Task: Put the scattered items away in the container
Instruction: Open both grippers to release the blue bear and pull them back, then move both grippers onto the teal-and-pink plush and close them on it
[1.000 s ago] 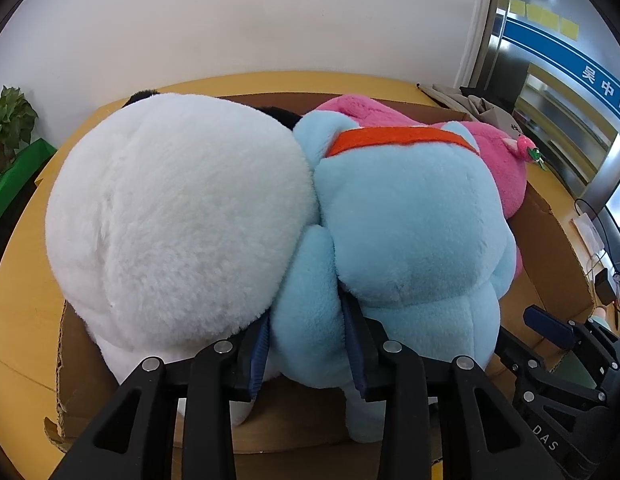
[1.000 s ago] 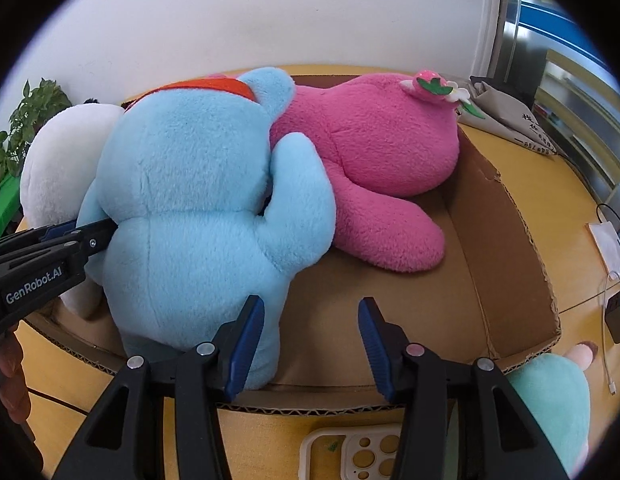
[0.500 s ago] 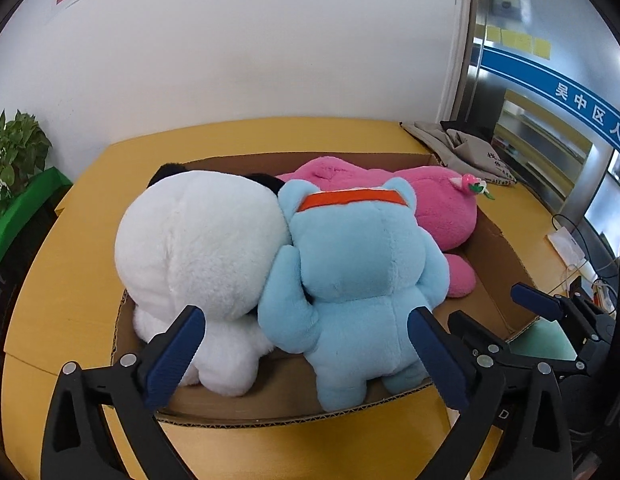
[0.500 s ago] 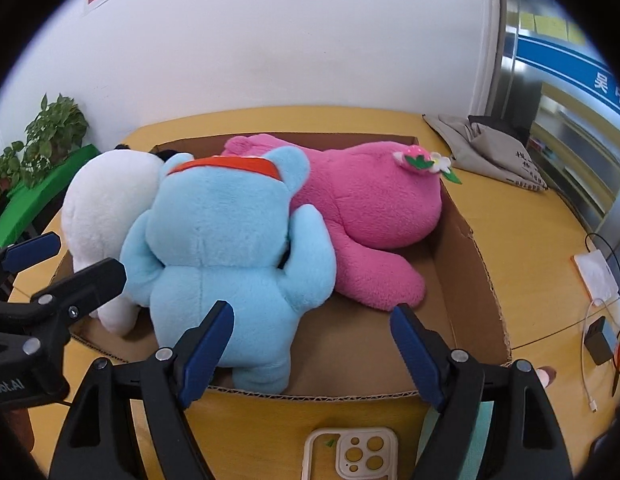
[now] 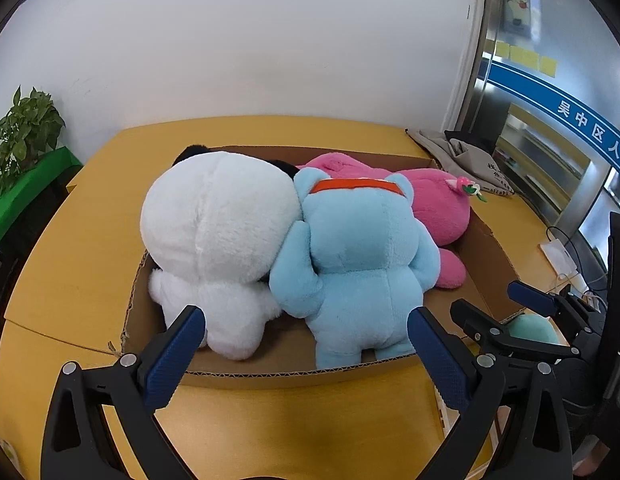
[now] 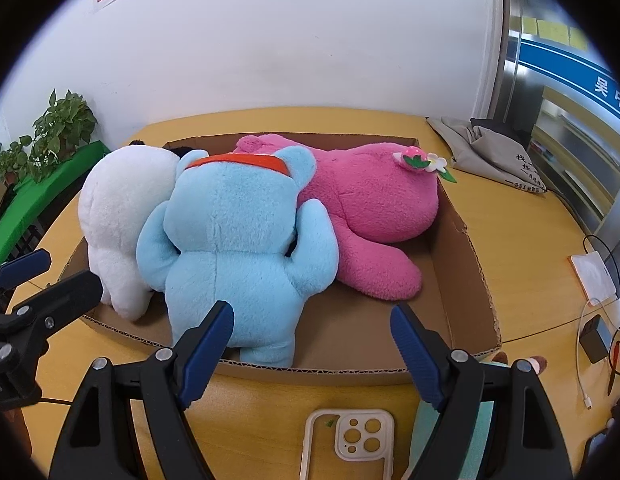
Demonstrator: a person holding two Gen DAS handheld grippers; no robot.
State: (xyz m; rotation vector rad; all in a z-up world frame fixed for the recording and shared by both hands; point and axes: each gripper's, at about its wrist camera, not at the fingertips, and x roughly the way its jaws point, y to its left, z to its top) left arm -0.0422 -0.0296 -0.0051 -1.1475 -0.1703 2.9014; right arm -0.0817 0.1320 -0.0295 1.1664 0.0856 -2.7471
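Observation:
A shallow cardboard box (image 5: 285, 374) (image 6: 456, 240) on the yellow table holds a white plush (image 5: 217, 232) (image 6: 117, 204), a light blue plush with an orange collar (image 5: 358, 256) (image 6: 237, 240) and a pink plush (image 5: 442, 204) (image 6: 370, 204). My left gripper (image 5: 305, 348) is open and empty, above the box's near edge. My right gripper (image 6: 310, 340) is open and empty, just before the box's near wall; it also shows in the left wrist view (image 5: 498, 304). A teal plush (image 5: 534, 330) lies outside the box, under the right gripper.
A clear phone case (image 6: 348, 444) lies on the table near the right gripper. A grey cloth bag (image 6: 494, 152) lies at the back right. Cables and a charger (image 6: 592, 340) sit at the right edge. A potted plant (image 6: 53, 128) stands at the left.
My left gripper let go of the blue plush, opened wide and pulled back up and away from the box. My right gripper opened wider and drew back too.

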